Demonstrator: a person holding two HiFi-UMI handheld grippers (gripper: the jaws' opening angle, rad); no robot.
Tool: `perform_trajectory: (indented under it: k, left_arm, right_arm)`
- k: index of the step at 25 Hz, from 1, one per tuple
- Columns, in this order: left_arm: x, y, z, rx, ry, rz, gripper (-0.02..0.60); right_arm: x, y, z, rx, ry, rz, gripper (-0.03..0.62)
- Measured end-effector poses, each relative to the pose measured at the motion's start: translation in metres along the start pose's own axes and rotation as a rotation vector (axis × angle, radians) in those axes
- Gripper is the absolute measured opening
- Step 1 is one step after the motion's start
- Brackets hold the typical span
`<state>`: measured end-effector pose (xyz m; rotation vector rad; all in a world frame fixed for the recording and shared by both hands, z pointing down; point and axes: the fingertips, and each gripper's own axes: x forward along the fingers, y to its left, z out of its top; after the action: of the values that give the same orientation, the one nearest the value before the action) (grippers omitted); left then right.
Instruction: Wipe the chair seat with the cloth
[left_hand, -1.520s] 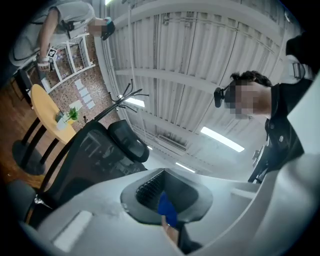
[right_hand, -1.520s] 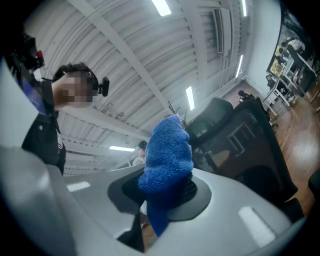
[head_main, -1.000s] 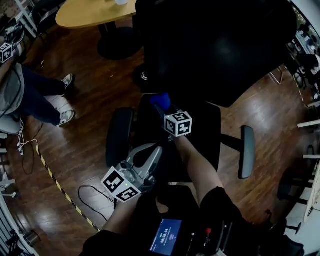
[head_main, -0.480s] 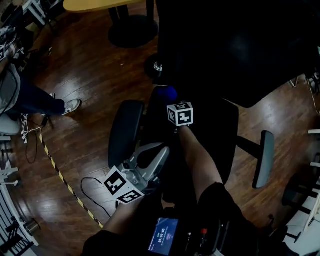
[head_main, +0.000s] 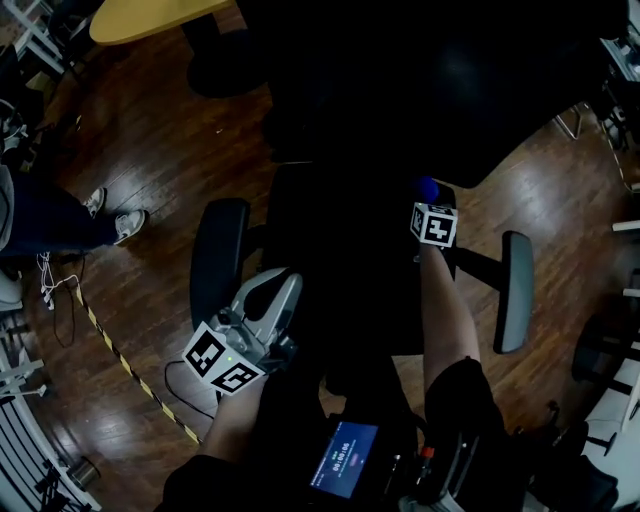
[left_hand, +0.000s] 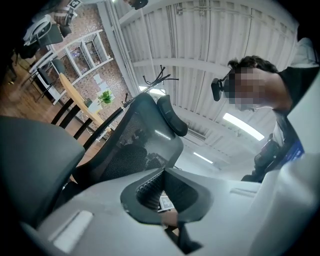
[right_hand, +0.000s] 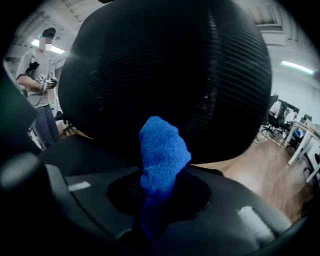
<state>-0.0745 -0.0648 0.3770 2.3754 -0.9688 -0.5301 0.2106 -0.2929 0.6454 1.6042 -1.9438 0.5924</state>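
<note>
Sweeping rightward, the right gripper (head_main: 428, 200) has dragged the blue cloth (head_main: 426, 187) — pinched in its jaws — across the chair seat (head_main: 340, 250) to its right rear, so one pass seems made. The left gripper (head_main: 277, 290) waits, jaws pressed together, empty.

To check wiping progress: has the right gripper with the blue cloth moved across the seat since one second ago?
Yes. The right gripper, holding the fluffy blue cloth, went from near the black left armrest toward the right armrest.
</note>
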Motion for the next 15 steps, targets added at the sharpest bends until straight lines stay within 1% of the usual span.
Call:
perform_trajectory:
  k: [3,6,8,12,14,15]
  left_arm:
    - [0.000,0.001,-0.001,-0.005,0.001,-0.003,-0.009]
    - [0.000,0.004,-0.002,-0.005,0.003,0.011,-0.009]
    - [0.000,0.004,-0.001,-0.003,0.001,0.018,-0.009]
    - [0.001,0.000,0.000,-0.005,-0.014,0.016,-0.009]
    - [0.001,-0.004,0.002,-0.008,-0.020,0.010,-0.009]
    - [0.001,-0.005,0.002,-0.011,-0.022,0.007,-0.009]
  right_arm:
    - [-0.015,-0.038,-0.006,0.018,0.001,-0.068,0.081]
    - [-0.022,-0.056,-0.008,0.055,-0.010,-0.099,0.081]
    - [-0.021,-0.058,-0.011,0.068,-0.010,-0.095,0.081]
    - [-0.024,-0.060,-0.009,0.049,-0.022,-0.112,0.081]
    - [-0.029,-0.048,-0.003,0.082,-0.048,-0.095,0.081]
    - [-0.032,-0.034,0.002,0.098,-0.064,-0.073,0.081]
